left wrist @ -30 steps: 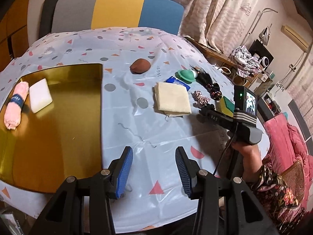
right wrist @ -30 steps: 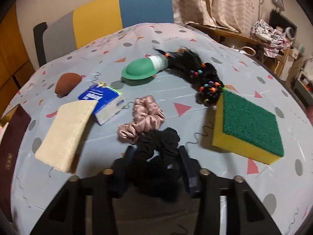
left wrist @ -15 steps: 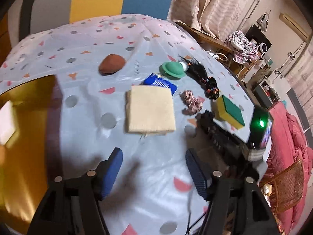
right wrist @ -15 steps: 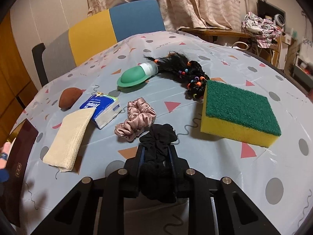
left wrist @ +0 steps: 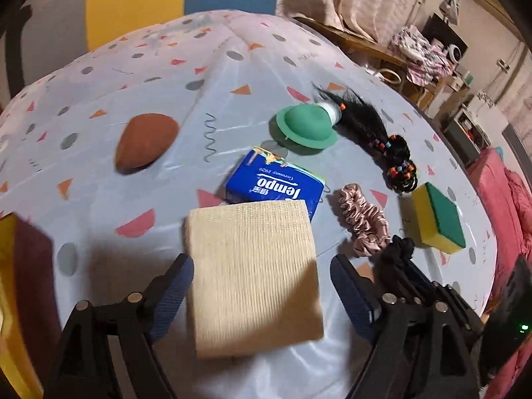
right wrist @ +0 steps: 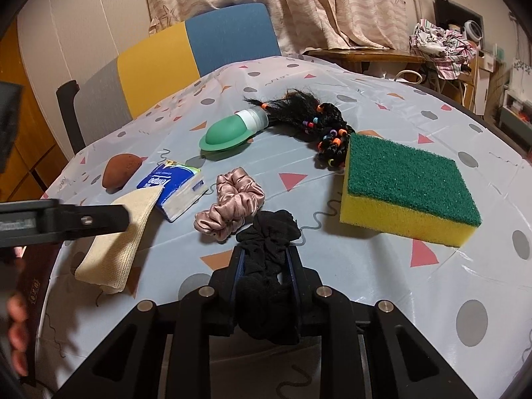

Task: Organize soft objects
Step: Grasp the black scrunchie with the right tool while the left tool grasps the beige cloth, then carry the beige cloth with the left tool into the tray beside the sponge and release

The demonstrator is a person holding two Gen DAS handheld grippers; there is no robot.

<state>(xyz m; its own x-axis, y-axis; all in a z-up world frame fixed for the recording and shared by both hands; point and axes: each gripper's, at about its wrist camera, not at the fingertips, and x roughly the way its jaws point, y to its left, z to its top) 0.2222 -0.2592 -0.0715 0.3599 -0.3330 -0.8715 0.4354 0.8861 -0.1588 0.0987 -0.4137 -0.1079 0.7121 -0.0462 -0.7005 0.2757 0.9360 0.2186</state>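
Your right gripper (right wrist: 266,266) pinches a black scrunchie (right wrist: 267,249) just above the tabletop (right wrist: 415,286), the bunched fabric running lengthwise along the fingers and spilling past their tips toward the pink satin scrunchie (right wrist: 229,204) just ahead. Your left gripper (left wrist: 262,286), fingers spread wide, straddles the near end of a folded beige cloth (left wrist: 252,276) whose long axis points away from you, its far edge overlapping a blue tissue pack (left wrist: 276,186). A yellow-green sponge (right wrist: 405,189) lies to the right.

Black scrunchie (right wrist: 267,259) bunched, clamped upright, folded cream cloth (left wrist: 254,274) flat on tablecloth
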